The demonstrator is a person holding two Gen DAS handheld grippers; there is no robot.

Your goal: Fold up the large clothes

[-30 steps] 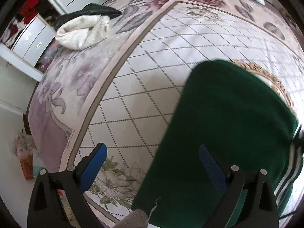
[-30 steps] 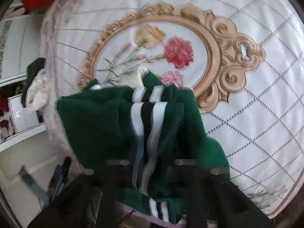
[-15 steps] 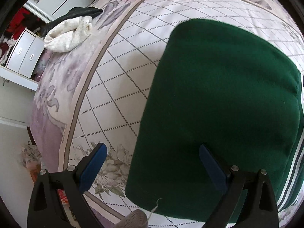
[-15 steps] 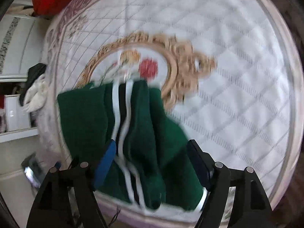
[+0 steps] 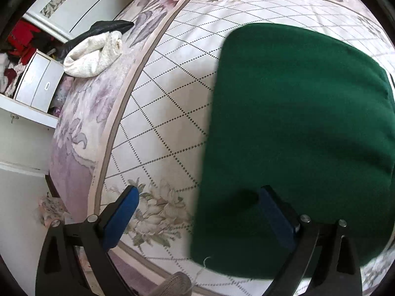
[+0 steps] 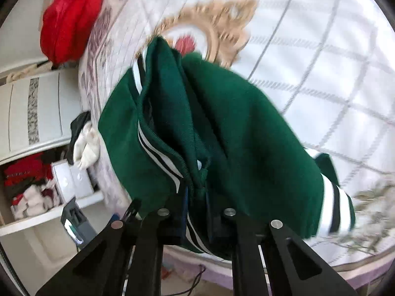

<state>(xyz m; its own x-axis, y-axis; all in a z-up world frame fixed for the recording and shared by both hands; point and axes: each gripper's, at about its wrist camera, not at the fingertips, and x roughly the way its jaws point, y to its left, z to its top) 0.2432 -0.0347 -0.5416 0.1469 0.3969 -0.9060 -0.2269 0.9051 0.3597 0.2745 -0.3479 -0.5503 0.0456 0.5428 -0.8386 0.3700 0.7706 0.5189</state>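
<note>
A dark green garment [image 5: 296,135] with white and black stripes lies folded on the quilted bedspread [image 5: 167,113]. My left gripper [image 5: 197,209] is open and empty above the garment's near left edge. One blue pad is over the bedspread, the other over the green cloth. In the right wrist view the garment [image 6: 234,128] is bunched and lifted. My right gripper [image 6: 197,207] is shut on its striped edge [image 6: 158,153].
A cream cloth [image 5: 93,54] and a black garment [image 5: 103,29] lie at the bed's far left edge. White drawers [image 5: 37,83] and a cabinet stand beside the bed. A red cushion [image 6: 66,22] sits at the bed's far end.
My right gripper was open half a second ago and has now shut on the garment's striped edge and lifted it. My left gripper stays open and has shifted slightly left over the garment.
</note>
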